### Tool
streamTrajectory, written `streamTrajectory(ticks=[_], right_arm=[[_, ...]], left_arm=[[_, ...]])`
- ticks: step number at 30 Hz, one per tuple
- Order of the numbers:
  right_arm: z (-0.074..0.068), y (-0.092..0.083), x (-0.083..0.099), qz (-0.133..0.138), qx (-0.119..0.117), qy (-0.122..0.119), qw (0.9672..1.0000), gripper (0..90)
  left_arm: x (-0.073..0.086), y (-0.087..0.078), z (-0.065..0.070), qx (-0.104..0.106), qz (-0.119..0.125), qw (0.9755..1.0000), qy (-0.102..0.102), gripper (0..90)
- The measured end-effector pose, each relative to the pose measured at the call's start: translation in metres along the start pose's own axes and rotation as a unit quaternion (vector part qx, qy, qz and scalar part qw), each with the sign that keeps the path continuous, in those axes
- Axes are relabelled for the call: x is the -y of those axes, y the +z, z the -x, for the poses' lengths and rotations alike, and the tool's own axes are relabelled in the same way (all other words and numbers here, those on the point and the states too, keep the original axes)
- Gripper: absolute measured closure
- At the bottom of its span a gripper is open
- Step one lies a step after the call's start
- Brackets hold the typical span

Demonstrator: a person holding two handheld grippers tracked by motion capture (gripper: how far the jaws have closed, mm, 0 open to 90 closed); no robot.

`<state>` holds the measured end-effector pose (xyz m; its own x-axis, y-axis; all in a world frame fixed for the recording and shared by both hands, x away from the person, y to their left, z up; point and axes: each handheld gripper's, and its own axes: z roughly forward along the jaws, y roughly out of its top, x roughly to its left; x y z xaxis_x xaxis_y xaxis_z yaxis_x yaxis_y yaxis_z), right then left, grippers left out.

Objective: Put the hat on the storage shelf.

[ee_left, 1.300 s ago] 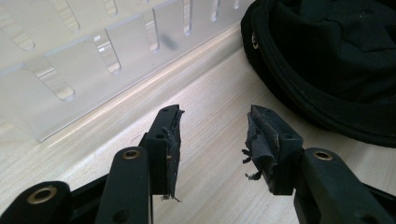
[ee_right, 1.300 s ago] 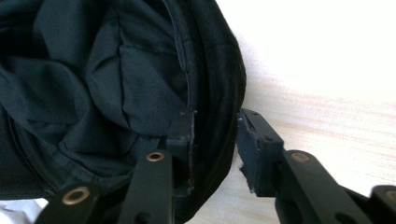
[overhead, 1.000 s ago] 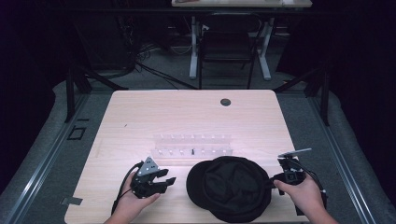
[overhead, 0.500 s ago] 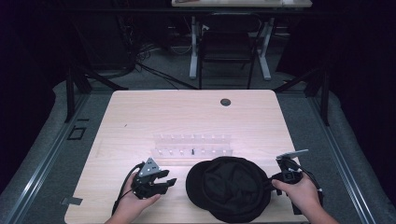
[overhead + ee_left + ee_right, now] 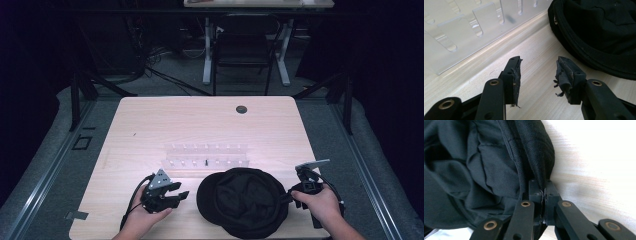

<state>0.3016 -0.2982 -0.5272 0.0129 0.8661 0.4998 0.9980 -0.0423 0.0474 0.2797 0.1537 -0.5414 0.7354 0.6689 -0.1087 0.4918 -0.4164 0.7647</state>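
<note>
Now pinches the right edge of the black cap (image 5: 474, 165) in the right gripper (image 5: 543, 187), having just closed the jaws all the way, with only a thin fold of the rim's cloth caught between the pads. Sits at the near right of the table (image 5: 200, 120) in the high view, right gripper (image 5: 289, 194) against the cap's (image 5: 242, 200) right side. Keeps the left gripper (image 5: 182, 192) at the near left, resting just left of the cap and apart from it, jaws well open with nothing between them, as seen along the left gripper (image 5: 537, 67) toward the dark rim of the cap (image 5: 599, 30). Finds the cap itself at the near middle of the table, just in front of a clear rack (image 5: 207, 155) lying flat farther off, close but, as far as can be told, not touching. Judging by the creases and slack folds: light, soft, limp in the crown, likely to sag and fold when lifted by one edge alone. Not fragile, not slippery against rubbery pads, though thin cloth could slide out of a shallow bite. Better to grip on the stitched rim band, where the layers are thicker and firmer, and to take the opposite edge with the left gripper so as to keep the shape spread. Avoid grabbing loose crown cloth alone.
</note>
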Motion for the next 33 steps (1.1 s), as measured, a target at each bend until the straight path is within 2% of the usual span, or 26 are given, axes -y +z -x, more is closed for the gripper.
streamTrajectory(ticks=[2, 3, 5, 7, 8, 9, 10, 11, 13, 14, 19, 20, 21, 25, 26, 30, 33], right_arm=[[0.0, -0.002, 0.0, 0.002, -0.007, 0.001, 1.0, 87.8], [0.0, -0.005, 0.001, 0.009, -0.02, 0.007, 0.9997, 87.9], [0.0, -0.009, 0.0, 0.004, -0.025, 0.003, 0.9997, 87.9], [-0.002, -0.012, 0.001, 0.016, -0.035, 0.011, 0.9992, 88.0], [-0.001, -0.017, -0.001, -0.003, -0.042, -0.007, 0.9991, 88.0], [-0.002, -0.019, -0.001, -0.002, -0.049, -0.003, 0.9988, 88.0], [-0.004, -0.02, 0.0, 0.016, -0.061, 0.017, 0.9978, 88.0], [-0.007, -0.022, 0.001, 0.02, -0.065, 0.034, 0.9971, 88.1], [-0.006, -0.028, -0.001, 0.017, -0.08, 0.015, 0.9965, 88.1], [-0.007, -0.03, -0.002, 0.015, -0.087, 0.01, 0.9961, 88.1], [-0.017, -0.042, -0.003, 0.029, -0.108, 0.013, 0.9936, 88.1], [-0.019, -0.046, -0.004, 0.02, -0.097, 0.005, 0.9951, 88.2], [-0.021, -0.047, -0.004, 0.026, -0.114, 0.008, 0.993, 88.2], [-0.029, -0.053, -0.004, 0.032, -0.13, 0.011, 0.9909, 88.2], [-0.03, -0.055, -0.005, 0.024, -0.135, 0.002, 0.9905, 88.2], [-0.035, -0.06, -0.006, 0.024, -0.153, 0.007, 0.9879, 88.2], [-0.038, -0.063, -0.006, 0.025, -0.157, 0.006, 0.9872, 88.2]], left_arm=[[0.0, -0.001, 0.0, 0.0, -0.002, 1.0, 0.0, 54.7], [0.0, -0.001, -0.001, 0.0, -0.001, 1.0, 0.0, 54.7], [0.0, -0.001, -0.001, 0.0, 0.0, 1.0, 0.0, 54.7], [0.0, -0.001, -0.001, -0.001, 0.001, 1.0, 0.0, 54.8], [0.0, -0.001, -0.001, -0.002, 0.002, 1.0, 0.0, 54.8], [0.0, -0.001, -0.001, -0.002, 0.002, 1.0, -0.003, 54.8], [-0.001, -0.002, -0.002, -0.003, 0.003, 1.0, -0.003, 54.8], [-0.001, -0.002, -0.003, -0.003, 0.001, 1.0, 0.0, 54.7], [-0.001, -0.002, -0.003, -0.003, 0.005, 1.0, -0.008, 54.7], [-0.001, -0.003, -0.004, -0.004, 0.004, 1.0, -0.003, 54.7], [-0.001, -0.004, -0.007, -0.004, 0.006, 0.9999, -0.01, 54.8], [-0.001, -0.004, -0.007, -0.005, 0.006, 0.9999, -0.012, 54.7], [-0.001, -0.005, -0.007, -0.009, 0.007, 0.9999, -0.012, 54.7], [-0.001, -0.004, -0.008, -0.005, 0.007, 0.9998, -0.016, 53.5], [-0.001, -0.004, -0.008, -0.006, 0.007, 0.9998, -0.016, 53.5], [0.0, -0.003, -0.009, -0.008, 0.004, 0.9998, -0.017, 53.1], [0.0, -0.003, -0.011, -0.009, 0.002, 0.9999, -0.015, 52.9]])
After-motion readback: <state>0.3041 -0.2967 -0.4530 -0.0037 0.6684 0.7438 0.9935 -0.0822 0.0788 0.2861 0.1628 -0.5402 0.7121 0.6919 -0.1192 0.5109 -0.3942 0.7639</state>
